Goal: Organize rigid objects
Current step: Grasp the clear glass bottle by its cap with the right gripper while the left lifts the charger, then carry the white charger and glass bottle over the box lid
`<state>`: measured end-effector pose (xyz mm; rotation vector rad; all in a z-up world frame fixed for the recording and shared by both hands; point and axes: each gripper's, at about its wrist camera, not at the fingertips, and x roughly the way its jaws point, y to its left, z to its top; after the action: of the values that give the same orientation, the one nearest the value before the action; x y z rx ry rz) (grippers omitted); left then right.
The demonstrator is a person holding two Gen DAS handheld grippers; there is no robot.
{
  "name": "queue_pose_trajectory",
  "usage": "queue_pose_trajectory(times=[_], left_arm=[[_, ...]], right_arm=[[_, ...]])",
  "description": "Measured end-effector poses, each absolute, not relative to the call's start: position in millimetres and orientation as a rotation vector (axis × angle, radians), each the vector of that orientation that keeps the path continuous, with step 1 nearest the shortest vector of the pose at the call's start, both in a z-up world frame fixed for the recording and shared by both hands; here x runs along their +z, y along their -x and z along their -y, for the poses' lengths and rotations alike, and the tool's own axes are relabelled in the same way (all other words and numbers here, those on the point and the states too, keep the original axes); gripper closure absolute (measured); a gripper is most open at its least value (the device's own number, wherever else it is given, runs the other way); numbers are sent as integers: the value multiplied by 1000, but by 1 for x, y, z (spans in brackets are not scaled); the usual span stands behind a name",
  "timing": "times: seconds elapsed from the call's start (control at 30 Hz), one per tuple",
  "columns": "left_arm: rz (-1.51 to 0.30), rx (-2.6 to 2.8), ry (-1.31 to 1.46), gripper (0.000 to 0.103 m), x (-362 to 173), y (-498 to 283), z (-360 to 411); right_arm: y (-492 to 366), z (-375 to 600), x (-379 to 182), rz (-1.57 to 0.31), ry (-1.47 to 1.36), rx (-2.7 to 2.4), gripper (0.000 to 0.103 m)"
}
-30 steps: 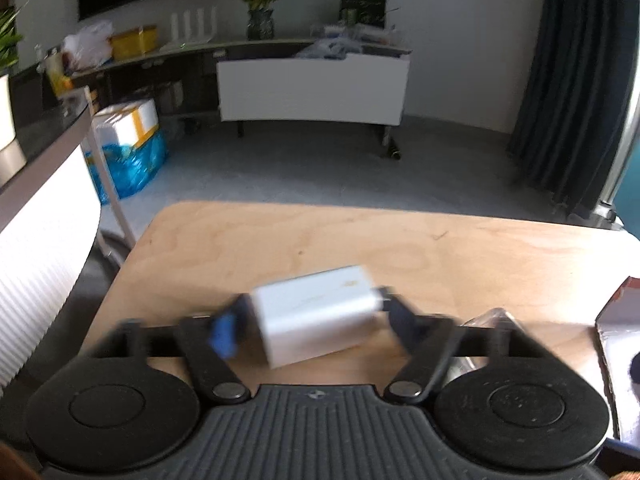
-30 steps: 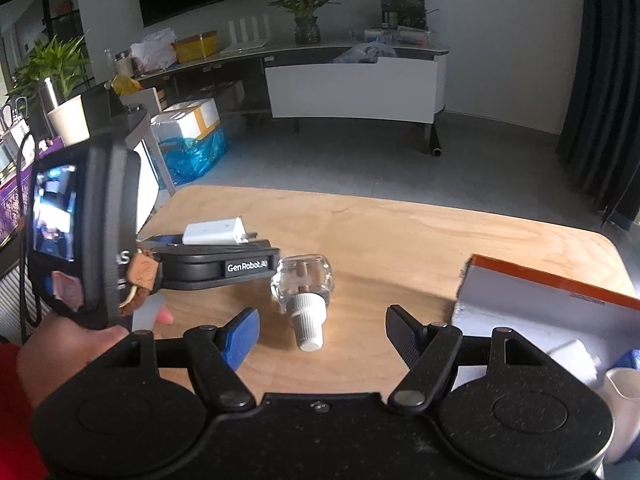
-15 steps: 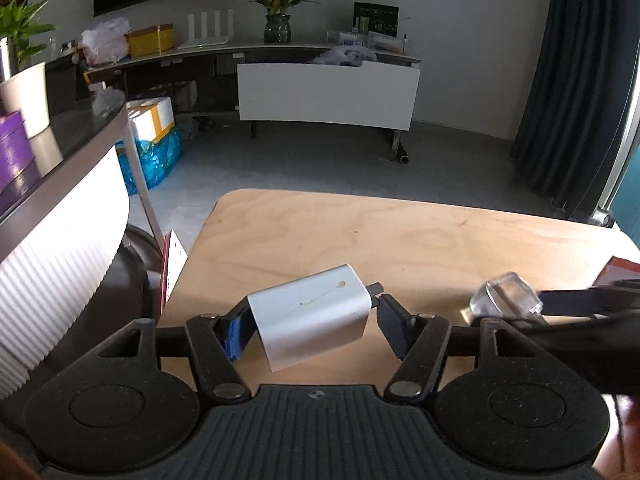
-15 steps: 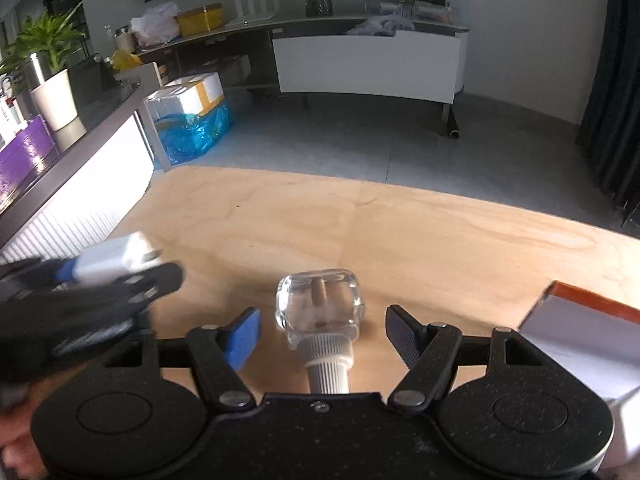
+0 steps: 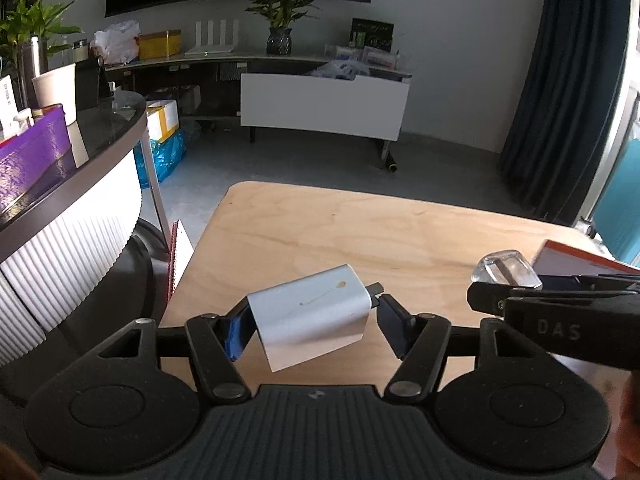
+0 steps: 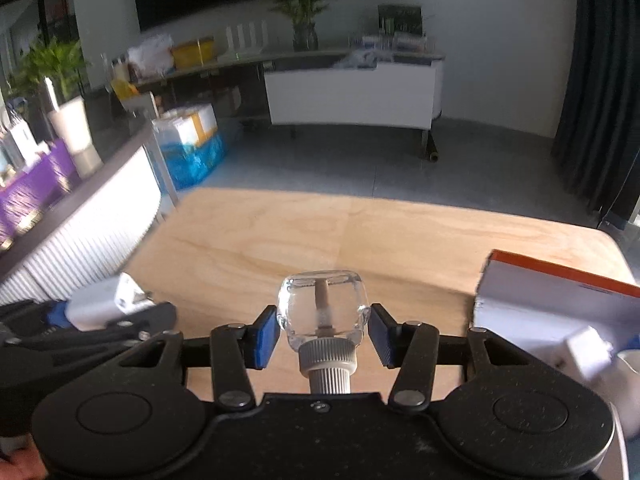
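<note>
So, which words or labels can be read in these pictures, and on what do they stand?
"DAS": on the side of the right hand-held gripper, seen from the left wrist.
Dark box on the far counter: print too small to read.
White charger, clear bottle: no text visible.

**Materials and finishes on the bench**

The bench point(image 5: 320, 232) is pale plywood with visible grain and a smooth, matt face. The charger point(image 5: 310, 320) has a smooth, satin white plastic shell. The small bottle point(image 6: 323, 306) is clear and glossy, glass or hard plastic, with a ribbed grey-white plastic cap. Both the left gripper point(image 5: 312, 330) and the right gripper point(image 6: 323, 334) are matt black plastic; some pads are blue. The box point(image 6: 560, 300) looks like matt white card with an orange edge.
</note>
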<state>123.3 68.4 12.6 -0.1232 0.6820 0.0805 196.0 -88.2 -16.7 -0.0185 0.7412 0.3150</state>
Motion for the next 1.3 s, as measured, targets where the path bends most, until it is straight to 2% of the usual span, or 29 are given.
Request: queue_pose_trajectory(times=[0.6, 1.3], left_arm=[[-607, -20, 94, 38, 61, -60, -19], [-581, -142, 40, 38, 66, -46, 27]], right_arm=[[-89, 142, 53, -599, -20, 217, 44], [-49, 209, 73, -565, -56, 87, 44]])
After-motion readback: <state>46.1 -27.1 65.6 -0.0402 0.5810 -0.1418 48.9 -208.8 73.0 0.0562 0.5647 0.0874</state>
